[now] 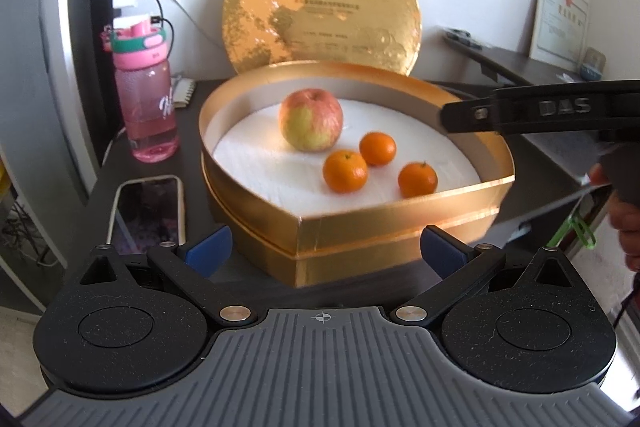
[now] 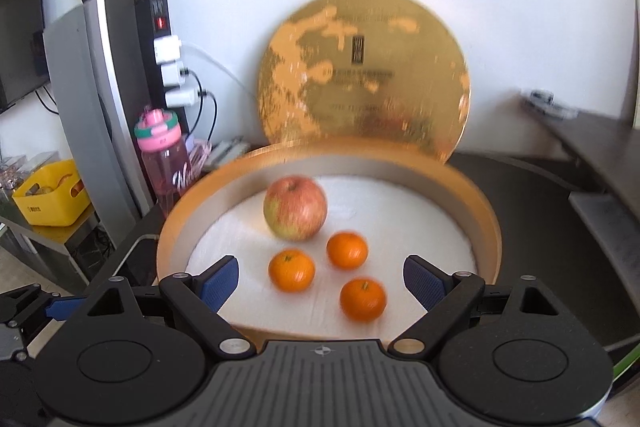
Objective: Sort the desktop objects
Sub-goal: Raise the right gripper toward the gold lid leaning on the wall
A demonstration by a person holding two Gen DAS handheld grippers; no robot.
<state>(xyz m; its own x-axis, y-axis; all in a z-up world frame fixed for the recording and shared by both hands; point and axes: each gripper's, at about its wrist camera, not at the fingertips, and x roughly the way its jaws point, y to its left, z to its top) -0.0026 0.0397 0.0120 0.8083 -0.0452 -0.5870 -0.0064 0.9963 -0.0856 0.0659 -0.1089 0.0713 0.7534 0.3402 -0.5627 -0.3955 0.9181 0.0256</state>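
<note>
A gold round box [image 1: 400, 223] [image 2: 172, 227] with a white liner holds a red-yellow apple [image 1: 311, 119] [image 2: 295, 207] and three mandarins [image 1: 345, 171] [image 2: 291, 270]. My left gripper [image 1: 325, 247] is open just in front of the box's near wall, with nothing between its blue pads. My right gripper [image 2: 320, 283] is open above the box's near rim, over the mandarins, holding nothing. In the left wrist view the right gripper's black arm [image 1: 560, 111] reaches in over the box's right rim.
The gold lid [image 1: 322, 5] [image 2: 364, 71] leans on the wall behind the box. A pink water bottle [image 1: 146, 95] [image 2: 166, 157] and a phone [image 1: 148, 213] lie left of it. A power strip [image 2: 168, 47] with chargers and a yellow bin [image 2: 52, 199] are further left. A person's hand [image 1: 628, 215] is at right.
</note>
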